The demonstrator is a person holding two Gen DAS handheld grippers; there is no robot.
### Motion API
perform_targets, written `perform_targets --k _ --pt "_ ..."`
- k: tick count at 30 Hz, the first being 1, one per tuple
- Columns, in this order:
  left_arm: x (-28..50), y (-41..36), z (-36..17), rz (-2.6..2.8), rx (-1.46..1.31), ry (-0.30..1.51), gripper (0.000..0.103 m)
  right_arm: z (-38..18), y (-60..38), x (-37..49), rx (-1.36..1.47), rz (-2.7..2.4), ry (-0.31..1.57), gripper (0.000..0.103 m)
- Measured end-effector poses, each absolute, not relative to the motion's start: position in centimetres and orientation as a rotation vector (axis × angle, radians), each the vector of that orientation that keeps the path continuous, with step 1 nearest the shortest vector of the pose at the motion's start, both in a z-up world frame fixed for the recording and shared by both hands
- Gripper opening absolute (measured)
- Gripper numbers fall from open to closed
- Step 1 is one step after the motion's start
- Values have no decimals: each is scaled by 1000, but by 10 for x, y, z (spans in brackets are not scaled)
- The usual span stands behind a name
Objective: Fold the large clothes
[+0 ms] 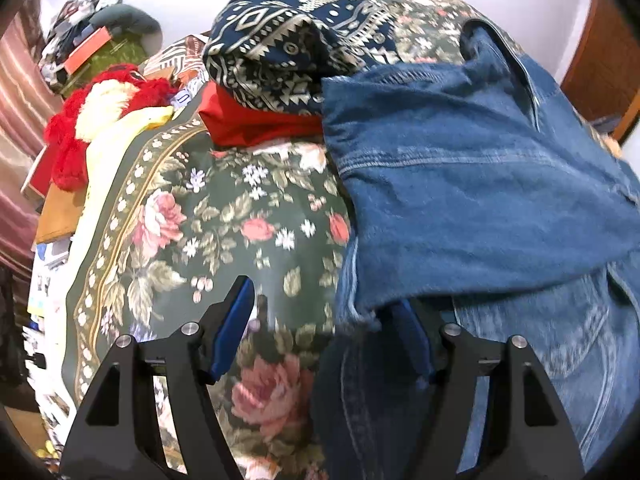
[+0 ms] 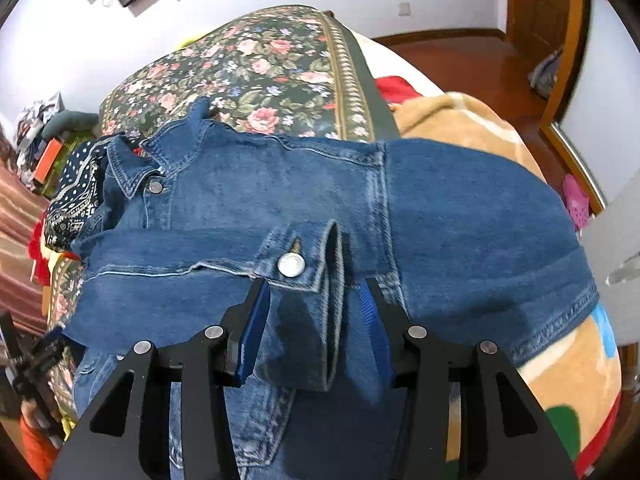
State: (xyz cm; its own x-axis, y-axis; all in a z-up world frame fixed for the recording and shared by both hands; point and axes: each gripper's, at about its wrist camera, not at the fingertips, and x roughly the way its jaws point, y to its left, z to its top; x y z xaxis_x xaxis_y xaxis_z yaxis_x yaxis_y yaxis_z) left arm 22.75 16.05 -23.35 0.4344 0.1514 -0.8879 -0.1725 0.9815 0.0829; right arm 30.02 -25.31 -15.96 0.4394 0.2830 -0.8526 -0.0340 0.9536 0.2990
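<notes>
A blue denim jacket (image 1: 460, 184) lies spread on a floral bedspread (image 1: 224, 216). My left gripper (image 1: 324, 300) stands open at the jacket's frayed edge. The denim drapes over its right finger, and the left finger (image 1: 236, 312) hangs above bare bedspread. In the right wrist view the jacket (image 2: 460, 208) lies crosswise, with its collar (image 2: 132, 176) at the left. A sleeve cuff with a metal button (image 2: 292, 265) sits between the jaws of my right gripper (image 2: 315, 286). The pads stand a little apart from the cloth, so the gripper is open.
A navy patterned cloth (image 1: 280, 40) lies on a red garment (image 1: 248, 120) beyond the jacket. A red and white plush (image 1: 80, 132) and clutter line the bed's left side. A tan blanket (image 2: 460, 120) lies to the right, with wooden floor (image 2: 460, 52) and a door frame (image 2: 568, 40) behind.
</notes>
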Motion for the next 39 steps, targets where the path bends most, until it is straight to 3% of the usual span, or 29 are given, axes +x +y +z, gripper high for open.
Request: perform_targets --k 4,11,16,18,20,33,39 --pt "213 151 -226 179 -3 1095 69 -158 -264 294 284 188 1111 45" --pt "211 130 -176 136 -19 995 69 -123 -296 278 291 159 1011 60" --pt "225 105 -139 97 -13 900 71 -95 -331 265 333 128 913 64" --pt "232 90 -128 77 -8 868 73 -90 -348 260 358 105 889 73" --pt "240 74 -121 49 -7 846 73 -90 -363 256 370 65 870 75" --pt "274 -15 -153 -97 1 931 74 -208 -446 262 674 -76 1107 75" --pt "274 -14 -166 -88 -6 968 74 -227 -465 276 828 -80 1078 78"
